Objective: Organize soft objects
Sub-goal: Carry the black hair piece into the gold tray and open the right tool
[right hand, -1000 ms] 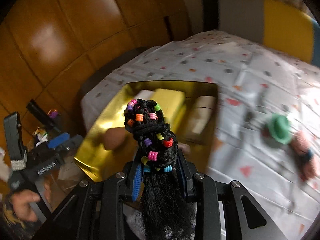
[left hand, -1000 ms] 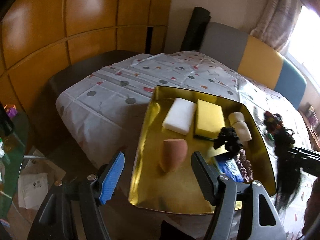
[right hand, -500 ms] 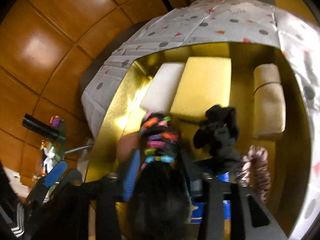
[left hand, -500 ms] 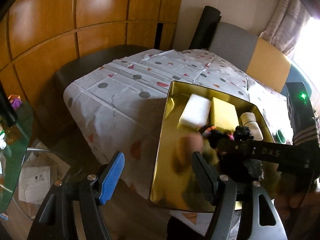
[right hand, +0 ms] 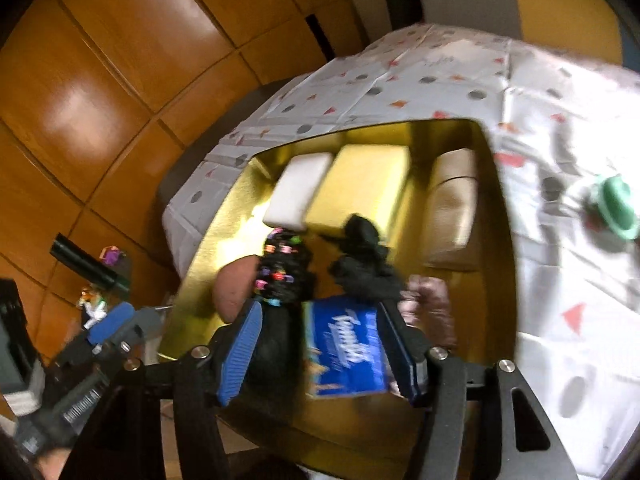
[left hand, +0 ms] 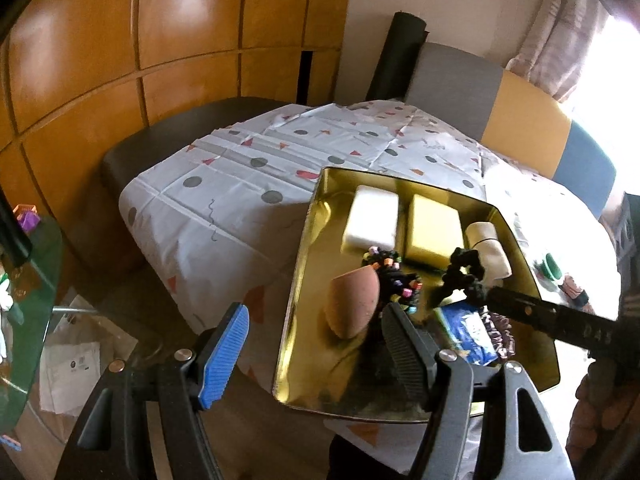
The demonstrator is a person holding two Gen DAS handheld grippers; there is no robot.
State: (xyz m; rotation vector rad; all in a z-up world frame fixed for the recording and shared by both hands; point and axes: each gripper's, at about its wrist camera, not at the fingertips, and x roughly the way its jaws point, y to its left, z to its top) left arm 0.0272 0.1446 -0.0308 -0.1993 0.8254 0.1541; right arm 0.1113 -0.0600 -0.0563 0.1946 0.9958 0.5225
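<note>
Since a second ago my right gripper (right hand: 320,344) carried the beaded hairpiece (right hand: 282,272) into the gold tray (left hand: 298,280); its jaws are opening, pads off it. Left gripper (left hand: 312,344) gapes empty beside the tray. Green item (right hand: 614,206) outside the tray remains.

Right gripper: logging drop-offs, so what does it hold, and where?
Nothing firmly: the right gripper is opening, the beaded black hairpiece loose by its left finger, over the gold tray.

Orange wood-panelled wall (left hand: 120,60), bright curtained window (left hand: 580,52)

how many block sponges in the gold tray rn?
2. The white sponge lies at the far end of the tray, and the yellow sponge sits right beside it. Others could be hidden behind the grippers.
</note>
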